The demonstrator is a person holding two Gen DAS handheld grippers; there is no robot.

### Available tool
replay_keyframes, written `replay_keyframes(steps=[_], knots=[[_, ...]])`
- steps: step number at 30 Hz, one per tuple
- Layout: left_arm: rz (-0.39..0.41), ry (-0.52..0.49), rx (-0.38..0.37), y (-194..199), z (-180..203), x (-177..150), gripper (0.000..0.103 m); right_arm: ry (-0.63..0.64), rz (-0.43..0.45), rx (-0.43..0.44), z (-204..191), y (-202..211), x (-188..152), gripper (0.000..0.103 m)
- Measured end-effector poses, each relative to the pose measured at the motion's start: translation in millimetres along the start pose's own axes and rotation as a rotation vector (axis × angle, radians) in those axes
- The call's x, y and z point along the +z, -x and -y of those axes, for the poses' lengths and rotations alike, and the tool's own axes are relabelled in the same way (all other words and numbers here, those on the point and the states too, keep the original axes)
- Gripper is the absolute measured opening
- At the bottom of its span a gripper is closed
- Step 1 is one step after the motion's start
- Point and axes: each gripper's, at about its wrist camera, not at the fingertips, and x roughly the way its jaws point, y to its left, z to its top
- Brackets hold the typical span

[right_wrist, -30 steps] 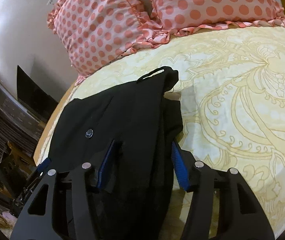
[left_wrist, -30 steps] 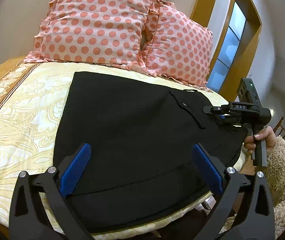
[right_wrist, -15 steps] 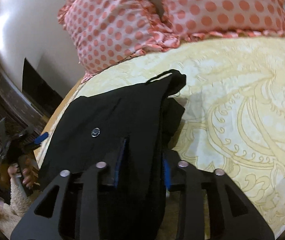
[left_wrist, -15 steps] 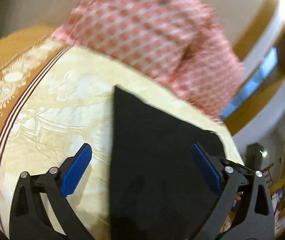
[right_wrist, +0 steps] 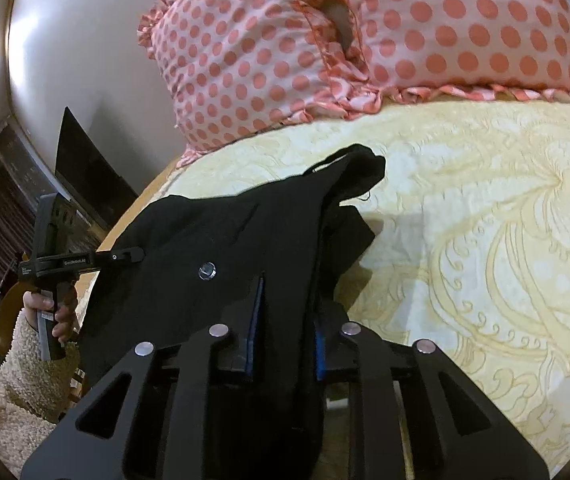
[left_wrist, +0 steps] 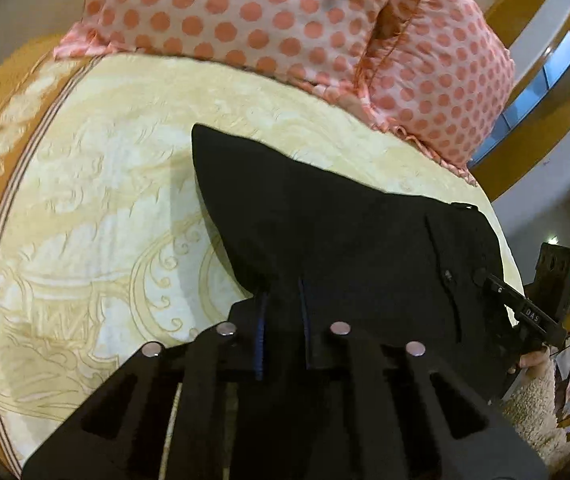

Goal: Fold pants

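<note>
Item: black pants (left_wrist: 345,232), plain dark fabric, partly folded, lying on a bed (left_wrist: 97,208) covered with a cream sheet printed in yellow scrollwork. A silver button (right_wrist: 206,270) showed on the upper face; a belt loop stood up at the bunched waistband end, nearest the pillows (right_wrist: 325,40). One edge of the cloth rose to a sharp point toward the pillows in the left wrist view.

Left claw (left_wrist: 281,320): jaws had just been closing and stood narrow, blue pads pinched on a lifted edge of the pants.

Right claw (right_wrist: 287,320): jaws had just been closing, drawn in on a thick gathered fold of the pants near the waistband, the cloth running down between the pads.

Left wrist view only: orange border of the bedcover, a wood-framed window, the right claw tool (left_wrist: 525,312) at the pants' far edge with fingers and a fleecy sleeve behind it.

Right wrist view only: the button, a wall outlet, a dark panel by the wall, the left claw tool (right_wrist: 125,257) held by a hand (right_wrist: 51,312) in a fleecy sleeve, its tip at the pants' edge.

Two pink pillows with coral dots stood at the head of the bed, apart from the pants.
</note>
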Motion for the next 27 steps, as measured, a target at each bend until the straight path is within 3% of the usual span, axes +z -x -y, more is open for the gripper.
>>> replay_keyframes(steps=[4,8,11,14,16,19,22,25,27], knots=[[0.052,-0.054,0.031,7,20,18,0.011,0.031,0.024,0.001,-6,3,21,0.019],[0.131,-0.140,0.086,5,44,56,0.011,0.081,0.076,-0.031,-4,1,61,0.018],[0.183,-0.165,0.126,-11,53,94,0.011,0.094,0.154,-0.056,5,0,95,0.018],[0.177,-0.151,0.139,-34,48,124,0.011,0.086,0.196,-0.100,22,-10,118,0.018],[0.135,-0.126,0.166,-61,37,140,0.010,0.041,0.153,-0.142,40,-29,125,0.018],[0.071,-0.102,0.226,-95,21,146,0.010,-0.027,0.023,-0.251,66,-66,120,0.019],[0.054,-0.088,0.248,-116,12,139,0.011,-0.087,0.009,-0.281,80,-79,113,0.021],[0.084,-0.161,0.324,-116,25,135,0.014,-0.039,0.001,-0.360,72,-82,114,0.034],[0.124,-0.159,0.328,-100,31,132,0.023,-0.012,0.005,-0.437,66,-77,114,0.054]])
